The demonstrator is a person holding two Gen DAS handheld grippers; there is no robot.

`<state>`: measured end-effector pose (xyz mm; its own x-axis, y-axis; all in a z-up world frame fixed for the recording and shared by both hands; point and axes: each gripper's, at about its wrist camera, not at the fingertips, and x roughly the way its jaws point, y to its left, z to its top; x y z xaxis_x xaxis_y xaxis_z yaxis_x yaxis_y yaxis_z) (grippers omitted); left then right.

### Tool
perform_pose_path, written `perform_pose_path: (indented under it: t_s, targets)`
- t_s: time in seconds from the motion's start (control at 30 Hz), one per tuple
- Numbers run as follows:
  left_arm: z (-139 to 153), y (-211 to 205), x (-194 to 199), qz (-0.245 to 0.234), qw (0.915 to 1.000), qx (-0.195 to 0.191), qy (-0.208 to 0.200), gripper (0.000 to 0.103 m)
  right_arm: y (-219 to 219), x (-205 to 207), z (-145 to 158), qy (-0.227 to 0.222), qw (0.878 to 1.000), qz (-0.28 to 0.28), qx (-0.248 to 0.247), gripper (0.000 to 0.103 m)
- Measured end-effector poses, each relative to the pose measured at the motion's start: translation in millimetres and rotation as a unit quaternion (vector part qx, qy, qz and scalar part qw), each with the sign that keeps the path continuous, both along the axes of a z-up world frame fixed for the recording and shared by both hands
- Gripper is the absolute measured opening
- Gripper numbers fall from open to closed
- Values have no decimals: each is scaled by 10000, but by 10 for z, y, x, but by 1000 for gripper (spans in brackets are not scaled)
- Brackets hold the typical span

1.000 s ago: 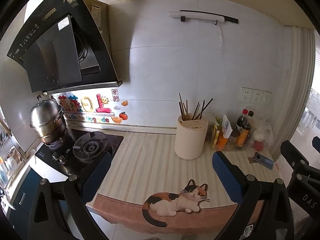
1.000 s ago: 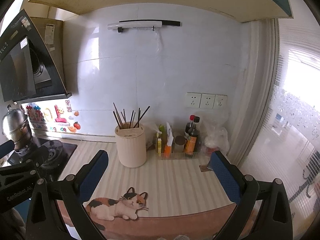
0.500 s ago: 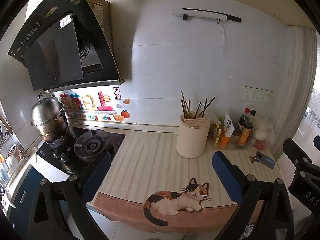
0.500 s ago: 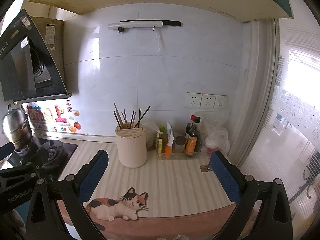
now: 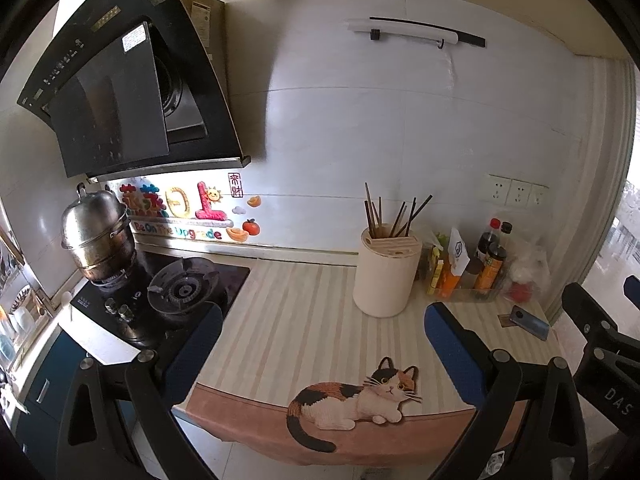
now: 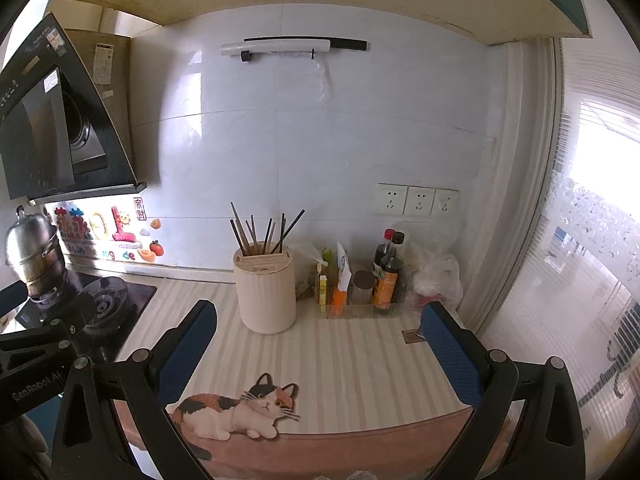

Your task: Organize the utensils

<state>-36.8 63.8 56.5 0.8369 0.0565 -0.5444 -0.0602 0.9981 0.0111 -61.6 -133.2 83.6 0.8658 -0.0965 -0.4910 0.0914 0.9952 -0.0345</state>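
A cream cylindrical utensil holder (image 5: 385, 277) (image 6: 265, 290) stands on the striped counter near the back wall. Several dark chopsticks (image 5: 394, 212) (image 6: 264, 229) stick up out of it. My left gripper (image 5: 320, 340) is open, held above the counter's front edge, well short of the holder, nothing between its blue pads. My right gripper (image 6: 320, 340) is open too, also empty, with the holder ahead and slightly left. In the left wrist view the right gripper's black frame (image 5: 600, 344) shows at the far right.
A striped mat with a cat picture (image 5: 356, 396) covers the counter. A gas stove (image 5: 176, 292) with a steel pot (image 5: 98, 232) sits left under a range hood (image 5: 120, 80). Sauce bottles (image 6: 386, 272) and a bag stand right of the holder. A phone (image 5: 530, 322) lies near the right edge.
Both grippers have drifted back and slightly up; the holder looks a little lower and farther in each view. Both stay open and empty.
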Motion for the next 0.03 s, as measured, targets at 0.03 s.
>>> perform_pose_path:
  t_s: [0.03]
  targets:
    - [-2, -3, 6, -15, 10000, -8, 1, 103, 0, -1, 0, -1, 10000, 3, -1, 103]
